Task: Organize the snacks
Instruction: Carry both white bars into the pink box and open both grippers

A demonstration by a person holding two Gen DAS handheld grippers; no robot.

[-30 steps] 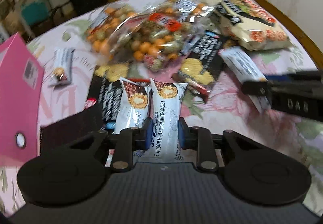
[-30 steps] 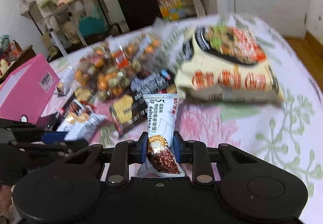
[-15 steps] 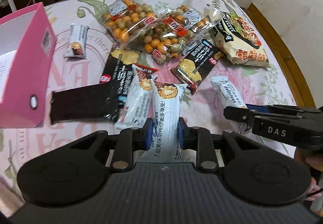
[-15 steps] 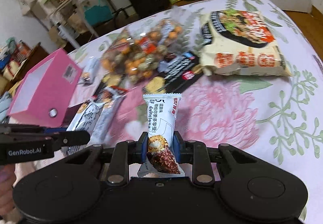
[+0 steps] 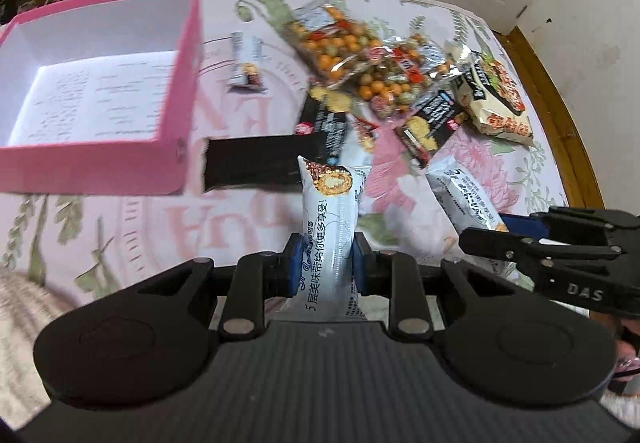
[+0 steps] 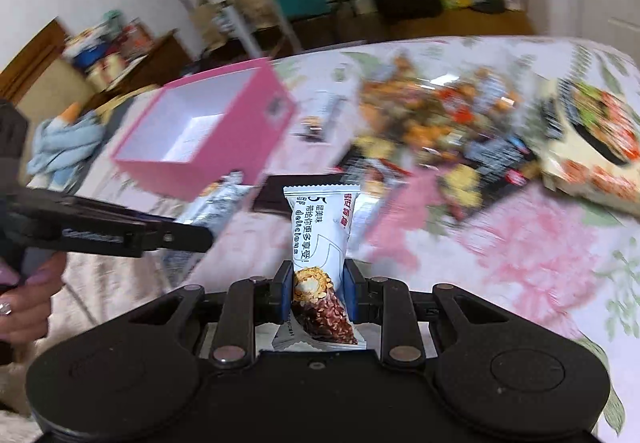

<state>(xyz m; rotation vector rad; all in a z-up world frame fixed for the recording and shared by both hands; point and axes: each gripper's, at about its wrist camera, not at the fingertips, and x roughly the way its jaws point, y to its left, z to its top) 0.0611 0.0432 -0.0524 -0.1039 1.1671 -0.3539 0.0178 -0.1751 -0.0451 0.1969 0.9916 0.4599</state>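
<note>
My left gripper [image 5: 323, 263] is shut on a white snack bar packet [image 5: 328, 227], held above the flowered cloth. My right gripper [image 6: 316, 289] is shut on a second white snack bar packet [image 6: 320, 235]; the right gripper [image 5: 500, 239] also shows at the right of the left wrist view with its packet [image 5: 464, 195]. An open pink box [image 5: 100, 83] with a white inside sits at the upper left, also seen as the pink box [image 6: 208, 127] in the right wrist view. The left gripper [image 6: 188, 237] reaches in from the left there.
On the table [image 5: 140, 219] lie a black wrapper [image 5: 260, 163], another white bar [image 5: 246, 63], clear bags of orange and green snacks [image 5: 360, 59], black cracker packs [image 5: 432, 119] and a noodle pack [image 5: 496, 99]. The table's wooden edge [image 5: 560, 115] runs along the right. A hand [image 6: 24, 299] holds the left gripper.
Both grippers have risen with their packets and swung left toward the pink box, whose open inside now shows. The snack pile has shifted right and farther away in both views.
</note>
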